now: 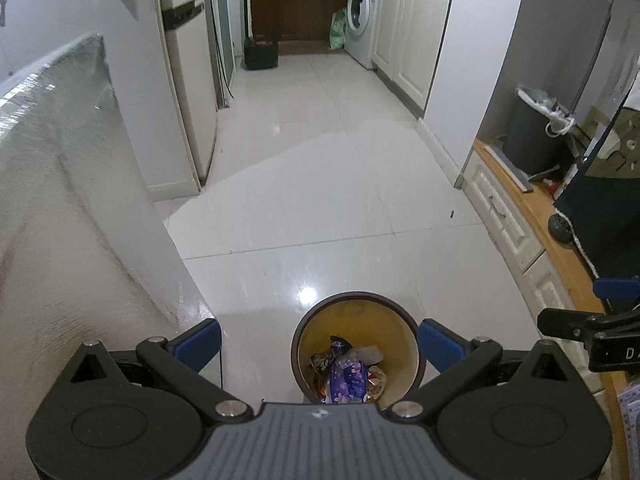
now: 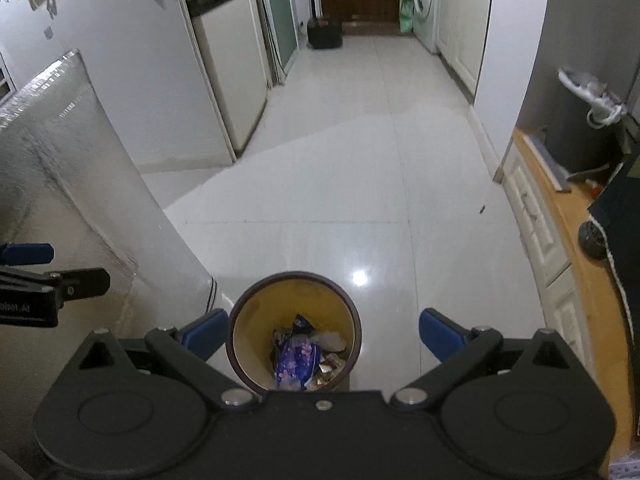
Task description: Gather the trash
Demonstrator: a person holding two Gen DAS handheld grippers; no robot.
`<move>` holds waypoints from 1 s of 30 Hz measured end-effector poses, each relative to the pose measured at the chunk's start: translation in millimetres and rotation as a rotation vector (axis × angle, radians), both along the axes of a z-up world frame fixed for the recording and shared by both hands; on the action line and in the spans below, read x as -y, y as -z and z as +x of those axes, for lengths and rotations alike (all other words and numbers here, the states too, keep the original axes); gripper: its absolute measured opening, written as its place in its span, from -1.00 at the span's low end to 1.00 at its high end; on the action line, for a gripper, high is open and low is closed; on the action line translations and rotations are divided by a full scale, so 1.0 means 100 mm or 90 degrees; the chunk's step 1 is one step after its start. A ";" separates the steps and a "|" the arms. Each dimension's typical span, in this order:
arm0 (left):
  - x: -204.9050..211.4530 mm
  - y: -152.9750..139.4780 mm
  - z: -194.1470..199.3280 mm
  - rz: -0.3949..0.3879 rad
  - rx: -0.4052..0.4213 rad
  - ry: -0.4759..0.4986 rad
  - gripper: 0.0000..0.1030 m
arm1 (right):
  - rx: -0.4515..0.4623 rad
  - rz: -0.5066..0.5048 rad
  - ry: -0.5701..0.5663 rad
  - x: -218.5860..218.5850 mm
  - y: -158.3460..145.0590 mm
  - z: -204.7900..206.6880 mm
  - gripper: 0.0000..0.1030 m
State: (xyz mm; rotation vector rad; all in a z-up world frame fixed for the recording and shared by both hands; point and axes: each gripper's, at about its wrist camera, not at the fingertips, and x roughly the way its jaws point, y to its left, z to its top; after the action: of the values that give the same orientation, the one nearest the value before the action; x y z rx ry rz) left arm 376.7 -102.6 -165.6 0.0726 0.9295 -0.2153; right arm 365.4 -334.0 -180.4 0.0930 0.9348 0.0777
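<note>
Below both spread tongs, wrappers [image 1: 347, 376] fill the bin [image 2: 240, 344].

Round bins on the floor: one, a brown-rimmed bin [image 1: 356, 344] with a yellow inside.
Wrappers in that bin: one purple flowered wrapper [image 1: 347, 380] on top, and several more crumpled pieces under it, too tangled to count.
Grey bins with a white liner: one [image 1: 532, 128], standing on the wooden surface [image 1: 532, 208] at right.
Washing machines: one [image 1: 362, 16], at the far end.
Refrigerators: one [image 1: 188, 60], on the left.
Black crates on the floor: one [image 1: 261, 53], by the brown door.
Green bags: one [image 1: 338, 28], beside the washing machine.
Claws: two, the left claw [image 1: 320, 344] and the right claw [image 2: 322, 334], each with two blue pads set wide apart.
</note>
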 end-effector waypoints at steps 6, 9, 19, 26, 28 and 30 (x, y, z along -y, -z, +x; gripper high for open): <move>-0.05 -0.24 -0.35 -0.011 0.034 -0.011 1.00 | 0.035 -0.003 0.012 0.01 -0.21 -0.32 0.99; -0.09 -0.35 -0.53 -0.017 0.055 -0.018 1.00 | 0.048 0.001 0.024 0.01 -0.29 -0.47 0.99; -0.22 -0.52 -1.01 -0.009 0.108 -0.040 1.00 | 0.099 0.004 0.024 -0.14 -0.50 -0.99 0.99; -0.25 -0.56 -1.38 0.000 0.161 -0.047 1.00 | 0.126 -0.018 0.027 -0.24 -0.53 -1.28 0.99; -0.26 -0.57 -1.45 -0.004 0.168 -0.049 1.00 | 0.132 -0.023 0.028 -0.26 -0.53 -1.34 0.99; -0.29 -0.57 -1.52 -0.013 0.169 -0.050 1.00 | 0.137 -0.029 0.028 -0.29 -0.53 -1.42 0.99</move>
State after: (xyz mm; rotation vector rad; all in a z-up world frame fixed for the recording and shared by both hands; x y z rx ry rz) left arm 225.1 -73.6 -109.0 0.0440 0.6640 -0.1379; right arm 223.8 -304.8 -127.2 0.0612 0.7187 0.0243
